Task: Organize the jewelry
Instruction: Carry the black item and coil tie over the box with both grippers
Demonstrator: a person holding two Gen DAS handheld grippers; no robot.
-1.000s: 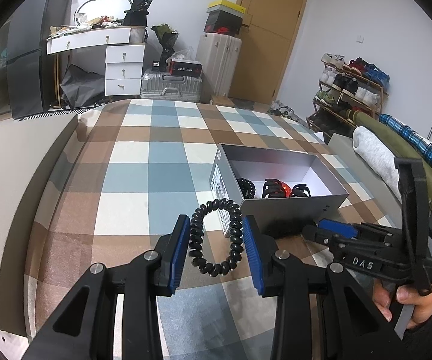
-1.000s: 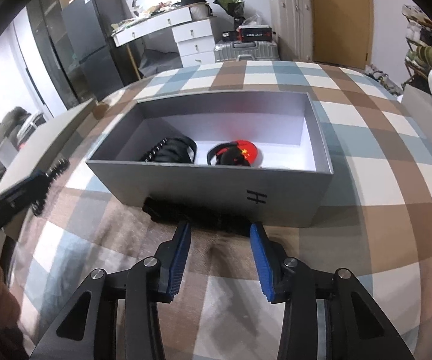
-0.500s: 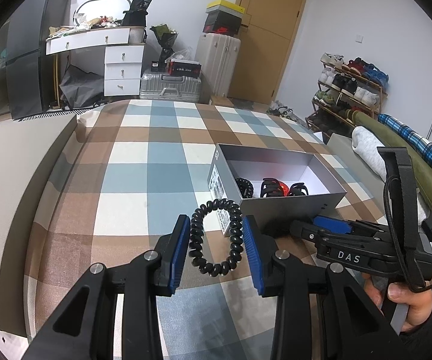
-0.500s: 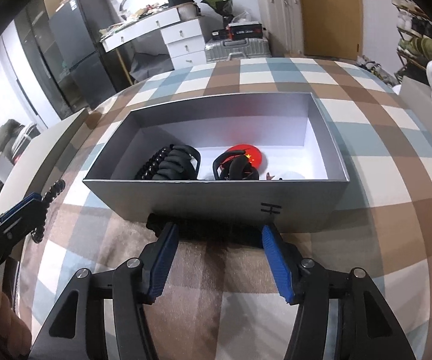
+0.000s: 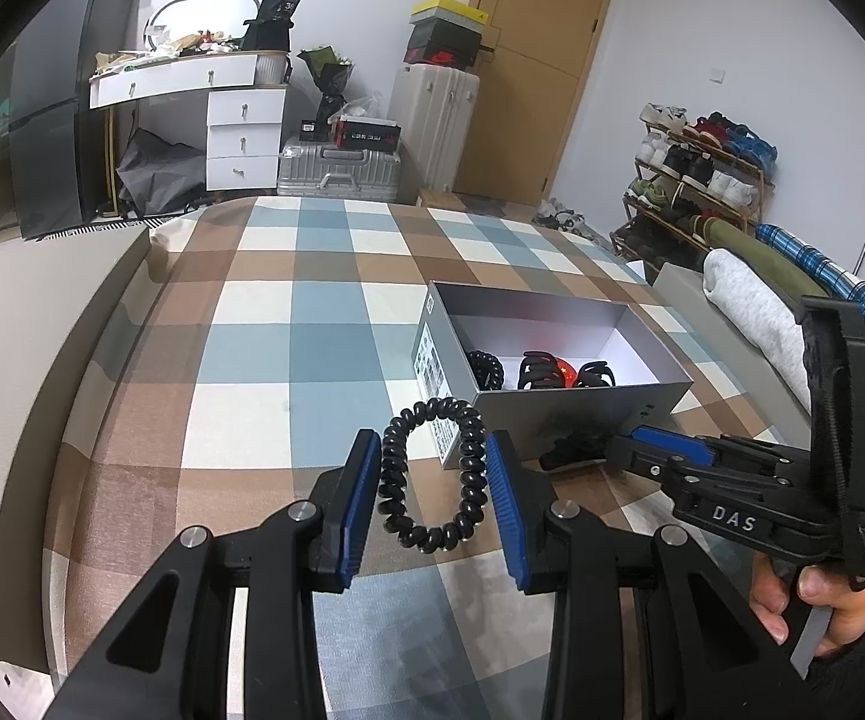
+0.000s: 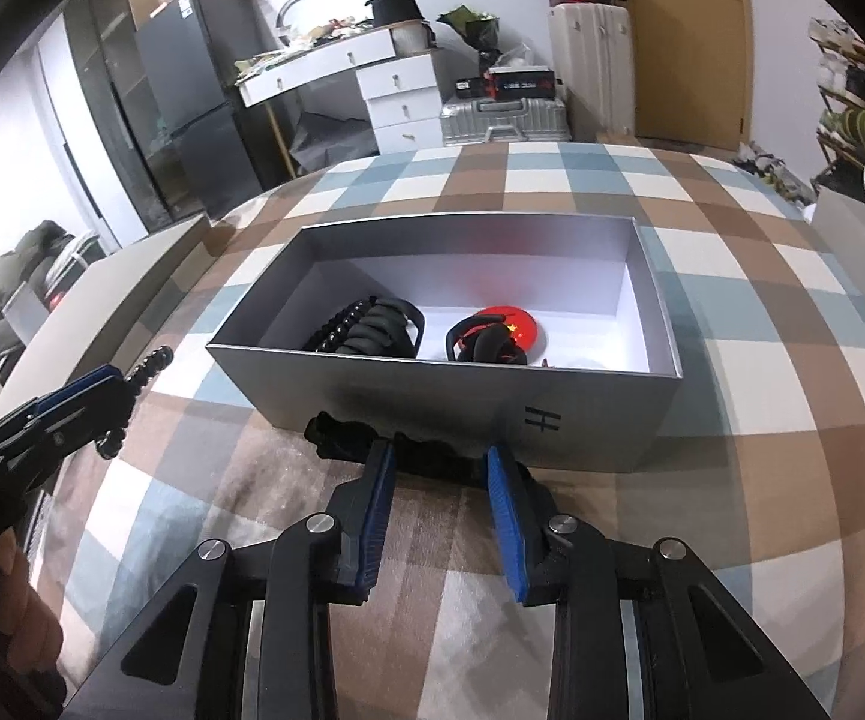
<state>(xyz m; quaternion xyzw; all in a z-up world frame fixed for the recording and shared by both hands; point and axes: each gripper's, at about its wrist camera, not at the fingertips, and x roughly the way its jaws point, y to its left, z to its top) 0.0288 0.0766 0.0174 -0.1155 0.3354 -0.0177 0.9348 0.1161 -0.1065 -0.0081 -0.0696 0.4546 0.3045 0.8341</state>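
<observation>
My left gripper [image 5: 432, 480] is shut on a black spiral hair tie [image 5: 432, 474], held above the checked bedspread left of the grey box [image 5: 582, 408]. The tie also shows in the right wrist view [image 6: 132, 402]. The box [image 6: 432, 390] holds a black coiled tie [image 6: 372, 327], a black claw clip and a red piece [image 6: 513, 327]. My right gripper [image 6: 439, 480] is open, its fingers either side of a black hair piece [image 6: 360, 441] lying against the box's front wall. That piece also shows in the left wrist view [image 5: 573, 447].
The checked bedspread [image 5: 264, 360] spreads to the left and behind the box. A grey bed edge [image 5: 30, 330] runs along the left. Rolled blankets [image 5: 750, 306] lie at the right. A dresser, suitcases and a shoe rack stand far behind.
My right gripper moved forward and down to the black hair piece by the box, and its fingers now straddle it. My left gripper holds still with the spiral tie.
</observation>
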